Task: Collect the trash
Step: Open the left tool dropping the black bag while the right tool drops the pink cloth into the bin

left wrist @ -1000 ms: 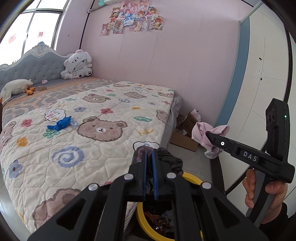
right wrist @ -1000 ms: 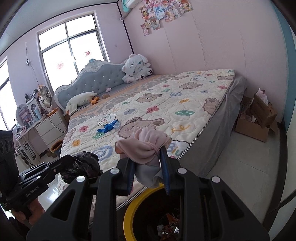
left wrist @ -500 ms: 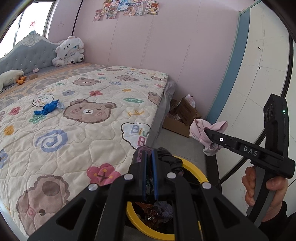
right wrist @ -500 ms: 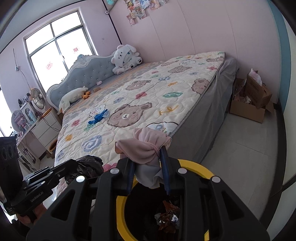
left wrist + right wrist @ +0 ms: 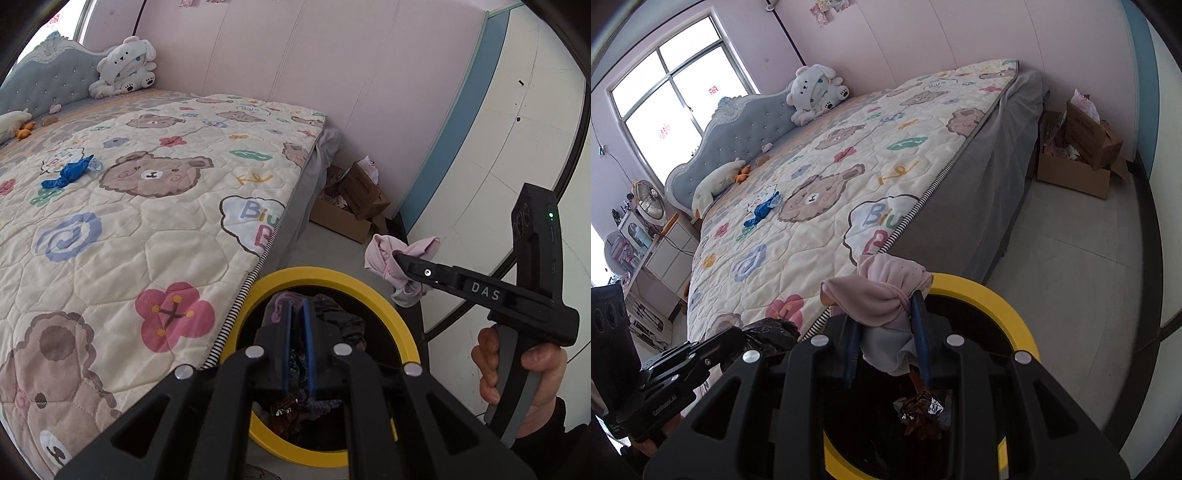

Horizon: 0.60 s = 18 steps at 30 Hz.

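Observation:
A yellow-rimmed trash bin point(image 5: 384, 310) point(image 5: 1008, 306) stands on the floor at the bed's foot corner, with wrappers inside. My left gripper point(image 5: 297, 314) is shut on a crumpled black plastic bag point(image 5: 340, 317) point(image 5: 768, 332) and hangs over the bin's mouth. My right gripper point(image 5: 886, 325) is shut on a bunched pink cloth point(image 5: 879, 295) point(image 5: 391, 258), just above the bin's near rim. A blue wrapper point(image 5: 68, 173) point(image 5: 762, 210) lies on the quilt further up the bed.
The bed point(image 5: 147, 206) with its bear-print quilt fills the left; a white plush toy point(image 5: 814, 92) sits at the headboard. An open cardboard box point(image 5: 1078, 162) of scraps stands by the pink wall. A white wardrobe point(image 5: 498, 155) is on the right. A person's hand point(image 5: 517, 369) holds the right gripper.
Both grippers have sunk and tipped downward toward the bin, which now shows its whole yellow rim. The black bag and the pink cloth stay gripped.

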Motion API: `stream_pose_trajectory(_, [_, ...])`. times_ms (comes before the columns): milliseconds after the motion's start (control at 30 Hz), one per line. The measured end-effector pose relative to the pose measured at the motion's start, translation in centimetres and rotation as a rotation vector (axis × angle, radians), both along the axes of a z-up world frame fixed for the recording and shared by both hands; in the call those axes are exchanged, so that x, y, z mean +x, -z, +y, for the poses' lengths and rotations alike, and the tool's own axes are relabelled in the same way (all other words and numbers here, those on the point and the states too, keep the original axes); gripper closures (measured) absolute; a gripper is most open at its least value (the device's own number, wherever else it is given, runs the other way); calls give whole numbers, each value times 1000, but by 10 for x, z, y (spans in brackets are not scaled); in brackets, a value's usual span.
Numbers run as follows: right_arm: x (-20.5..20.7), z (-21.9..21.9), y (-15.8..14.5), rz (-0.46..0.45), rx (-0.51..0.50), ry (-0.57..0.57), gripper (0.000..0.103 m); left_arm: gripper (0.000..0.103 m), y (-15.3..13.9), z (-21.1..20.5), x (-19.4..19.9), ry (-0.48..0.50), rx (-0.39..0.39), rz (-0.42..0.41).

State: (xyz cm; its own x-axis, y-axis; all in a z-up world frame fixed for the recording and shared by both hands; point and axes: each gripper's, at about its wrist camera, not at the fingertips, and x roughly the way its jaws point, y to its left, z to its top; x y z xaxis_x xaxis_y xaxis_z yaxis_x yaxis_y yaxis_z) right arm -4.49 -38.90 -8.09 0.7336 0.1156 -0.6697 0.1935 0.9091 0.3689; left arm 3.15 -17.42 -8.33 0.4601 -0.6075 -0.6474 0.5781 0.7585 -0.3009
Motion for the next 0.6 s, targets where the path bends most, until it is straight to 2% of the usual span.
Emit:
stream_pose_trajectory(233, [-1, -4, 10, 22, 8, 18, 77, 97, 8, -7, -5, 29, 12, 29])
stream_pose_trajectory(433, [-3, -8, 9, 22, 10, 39, 76, 97, 5, -7, -9, 37, 1, 12])
stream_pose_trajectory(600, [-3, -9, 10, 29, 3, 53, 74, 90, 4, -8, -10, 42, -1, 11])
